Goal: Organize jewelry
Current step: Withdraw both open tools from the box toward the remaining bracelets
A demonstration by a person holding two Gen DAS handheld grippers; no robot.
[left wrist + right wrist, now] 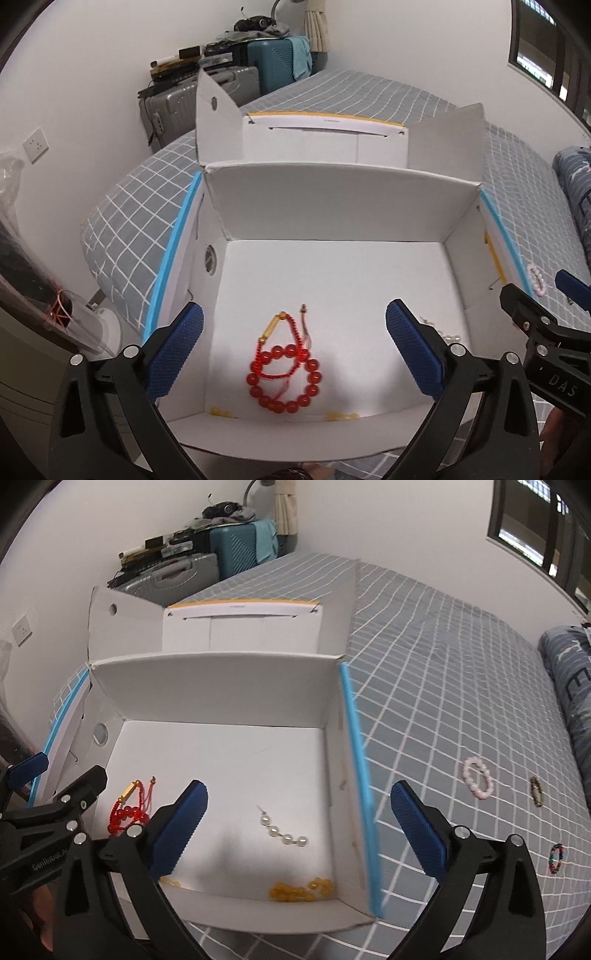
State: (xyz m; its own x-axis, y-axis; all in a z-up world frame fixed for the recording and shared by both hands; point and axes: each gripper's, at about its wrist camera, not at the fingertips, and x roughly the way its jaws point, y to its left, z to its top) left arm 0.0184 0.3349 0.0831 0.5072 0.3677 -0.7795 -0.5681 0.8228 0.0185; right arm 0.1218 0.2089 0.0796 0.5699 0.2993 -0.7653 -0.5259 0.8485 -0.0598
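Observation:
An open white cardboard box (332, 206) (221, 694) lies on the grey checked bed. In it lie a red bead bracelet (283, 376) (127, 814), a short pearl strand (282, 829) and a yellow bead bracelet (301, 888). My left gripper (293, 354) is open and empty above the red bracelet. My right gripper (299, 836) is open and empty over the box's right wall. On the bed to the right lie a pink bead bracelet (478, 777) (536, 278), a dark bracelet (536, 791) and a multicoloured bracelet (556, 857).
A second open white box (325, 144) (240, 627) stands behind the first. Suitcases (229, 85) are stacked against the far wall. A folded blue quilt (569, 686) lies at the bed's right edge. A window (535, 528) is at the upper right.

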